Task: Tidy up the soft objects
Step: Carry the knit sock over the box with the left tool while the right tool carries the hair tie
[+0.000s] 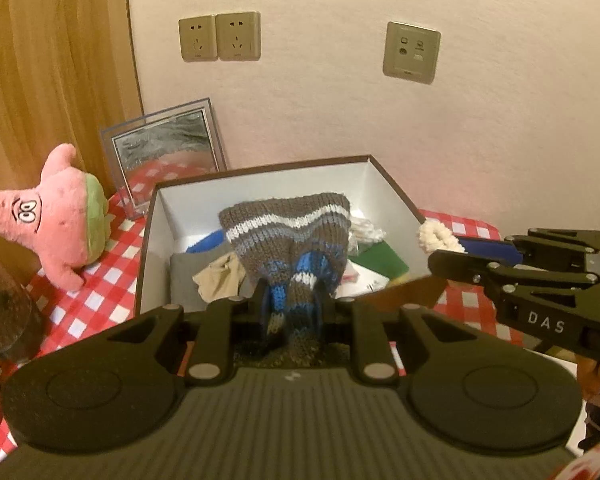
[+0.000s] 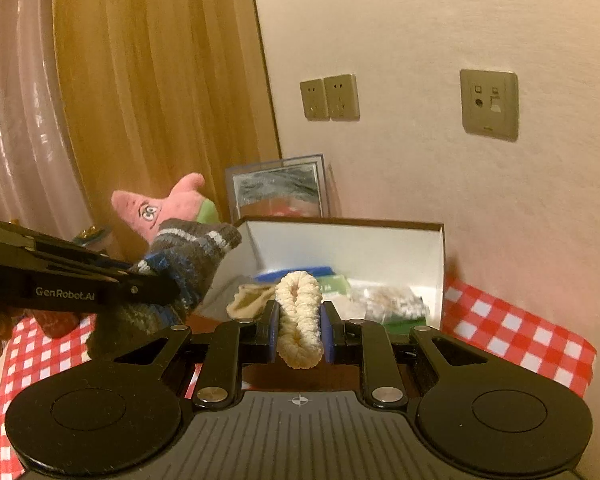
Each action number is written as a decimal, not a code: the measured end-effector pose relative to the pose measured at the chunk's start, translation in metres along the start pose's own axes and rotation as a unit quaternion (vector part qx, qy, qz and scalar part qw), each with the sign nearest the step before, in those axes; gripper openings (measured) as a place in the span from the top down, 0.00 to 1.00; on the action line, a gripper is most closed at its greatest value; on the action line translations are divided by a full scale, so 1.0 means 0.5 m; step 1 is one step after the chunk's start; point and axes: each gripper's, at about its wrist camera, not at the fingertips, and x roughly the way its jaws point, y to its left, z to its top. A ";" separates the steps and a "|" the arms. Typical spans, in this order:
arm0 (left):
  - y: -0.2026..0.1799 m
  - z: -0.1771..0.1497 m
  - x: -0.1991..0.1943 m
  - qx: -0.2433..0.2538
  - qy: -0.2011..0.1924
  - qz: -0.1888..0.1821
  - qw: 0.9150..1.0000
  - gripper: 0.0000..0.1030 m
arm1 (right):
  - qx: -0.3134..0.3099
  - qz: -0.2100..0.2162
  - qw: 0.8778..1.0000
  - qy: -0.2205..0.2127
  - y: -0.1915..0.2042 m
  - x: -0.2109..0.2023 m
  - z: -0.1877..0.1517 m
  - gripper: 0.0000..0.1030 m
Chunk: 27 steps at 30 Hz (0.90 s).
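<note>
**Both grippers loaded over the box**

The open box, brown outside and white inside, sits on the checked cloth against the wall, and it's already busy in there: a grey cloth, a beige sock, something blue, a green flat piece, white fluffy stuff and a white packet. What lies underneath them can't be made out.

Left gripper is clamped on the knit hat, striped grey, white and blue; the hat bulges forward from the pads and hangs above the box's middle, just over the sock and grey cloth.

Right gripper squeezes a cream scrunchie between its blue pads, the loop pinched flat and upright. From the left camera it shows at the box's right rim, scrunchie tip poking just past the wall.

Outside the box: the pink plush stands on the cloth to the left, well apart from both grippers, with a framed mirror leaning on the wall behind it
</note>
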 end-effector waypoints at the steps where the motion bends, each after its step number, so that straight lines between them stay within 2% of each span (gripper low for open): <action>1: 0.002 0.007 0.005 0.000 -0.001 0.001 1.000 0.81 | 0.001 0.003 1.000 0.000 -0.003 0.009 0.006 0.79; 15: 0.036 0.088 0.104 -0.007 0.007 0.013 1.000 0.81 | 0.017 0.007 1.000 0.008 -0.034 0.129 0.062 0.79; 27: 0.103 0.113 0.191 -0.013 0.034 0.037 0.999 0.81 | 0.022 0.001 0.999 0.030 -0.059 0.218 0.078 0.79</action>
